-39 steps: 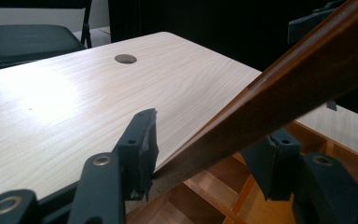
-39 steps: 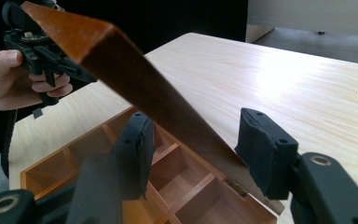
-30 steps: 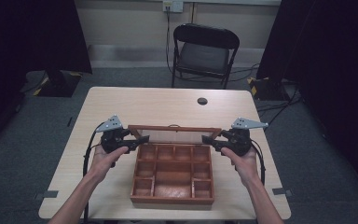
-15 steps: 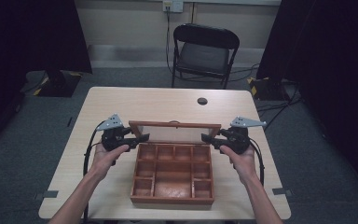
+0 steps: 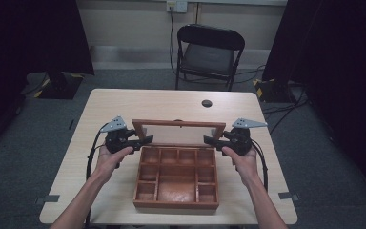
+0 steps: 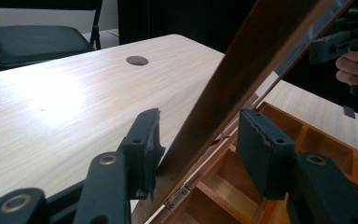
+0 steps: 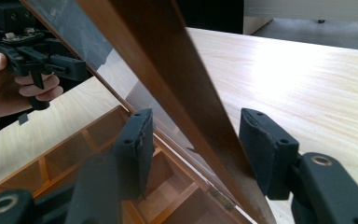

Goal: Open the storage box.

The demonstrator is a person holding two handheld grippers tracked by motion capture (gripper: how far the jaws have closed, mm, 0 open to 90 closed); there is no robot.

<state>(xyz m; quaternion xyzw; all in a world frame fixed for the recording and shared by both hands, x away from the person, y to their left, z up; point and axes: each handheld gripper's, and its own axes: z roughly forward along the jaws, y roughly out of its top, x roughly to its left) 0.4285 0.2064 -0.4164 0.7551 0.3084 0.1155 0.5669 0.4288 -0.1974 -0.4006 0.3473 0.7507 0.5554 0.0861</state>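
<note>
Straddling the raised lid (image 5: 178,125) of the wooden box (image 5: 176,202), left gripper (image 5: 145,140) and right gripper (image 5: 208,140) jaws stand wide, at 9 and 3 o'clock. Compartments look empty, though the near ones are dim.

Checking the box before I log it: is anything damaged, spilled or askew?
Nothing stands out. The wooden box sits square on the table, compartments bare, its glass lid raised evenly between the left tongs and right tongs.

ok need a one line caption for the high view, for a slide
Two hand-held grippers, left gripper and right gripper, flank the raised lid of a compartmented wooden box on a table.
</note>
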